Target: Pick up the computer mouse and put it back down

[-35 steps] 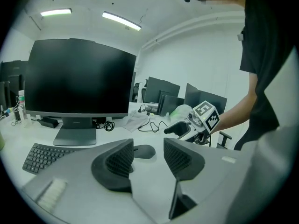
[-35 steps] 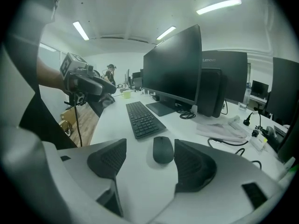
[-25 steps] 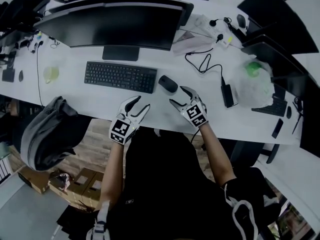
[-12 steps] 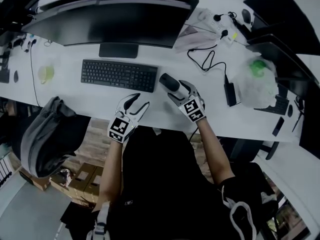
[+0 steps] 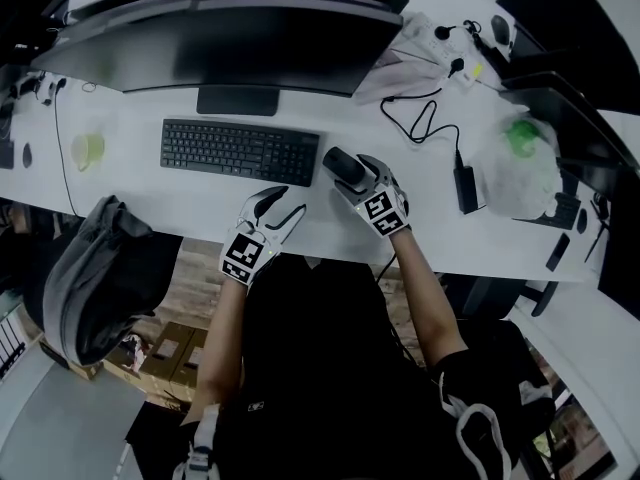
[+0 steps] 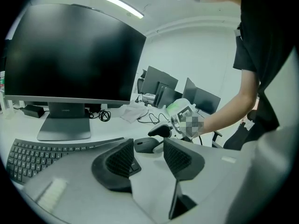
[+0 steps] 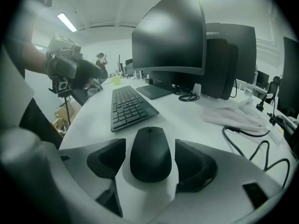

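Observation:
The black computer mouse point(image 5: 340, 162) lies on the white desk point(image 5: 300, 230), just right of the keyboard. My right gripper point(image 5: 356, 176) is down at the mouse with one jaw on each side. In the right gripper view the mouse point(image 7: 150, 158) sits between the jaws of the right gripper point(image 7: 149, 146) with a gap on both sides. Those jaws have just been opening a little further and stand open. My left gripper point(image 5: 288, 203) hovers near the desk's front edge, open and empty. In the left gripper view the mouse point(image 6: 144, 145) shows beyond my left gripper point(image 6: 148, 157).
A black keyboard point(image 5: 238, 150) lies left of the mouse, under a wide curved monitor point(image 5: 230, 38). A looped cable and black charger point(image 5: 465, 190) lie to the right, beside a plastic bag with something green point(image 5: 520, 153). A grey backpack point(image 5: 85, 268) sits below the desk's front edge.
My right gripper has gone forward and down to the mouse, which now lies between its jaws. The left gripper has sunk slightly near the desk's front edge.

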{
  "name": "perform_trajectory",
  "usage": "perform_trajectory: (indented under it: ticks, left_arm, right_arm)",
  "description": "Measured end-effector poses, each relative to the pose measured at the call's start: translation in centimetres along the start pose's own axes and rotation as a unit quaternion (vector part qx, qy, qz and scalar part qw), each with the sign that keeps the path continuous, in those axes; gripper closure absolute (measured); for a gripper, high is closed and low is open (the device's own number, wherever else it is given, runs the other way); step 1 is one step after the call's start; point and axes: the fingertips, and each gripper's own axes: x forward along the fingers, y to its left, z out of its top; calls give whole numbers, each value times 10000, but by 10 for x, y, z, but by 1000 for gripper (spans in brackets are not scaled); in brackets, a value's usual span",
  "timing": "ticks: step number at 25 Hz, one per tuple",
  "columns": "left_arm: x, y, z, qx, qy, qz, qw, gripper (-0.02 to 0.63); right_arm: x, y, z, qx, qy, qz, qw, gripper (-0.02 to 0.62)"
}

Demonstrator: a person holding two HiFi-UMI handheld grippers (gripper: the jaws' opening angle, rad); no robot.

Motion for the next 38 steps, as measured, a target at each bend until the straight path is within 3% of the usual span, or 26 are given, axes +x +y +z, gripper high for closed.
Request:
perform_trajectory:
  ticks: [19,33,38]
  left_arm:
    - [0,6,0,17,48,-216,9998,407]
    - [-9,3,1,96,53,-182,9998,408]
    - [-16,2,0,157,63,-125,9998,408]
  right_arm:
    - [28,1,-3,-71,324,-31,9994,259]
    - [31,-4,-8,139,202,-217,9995,300]
    - [24,-8,-7,452,80,-372,9983,302]
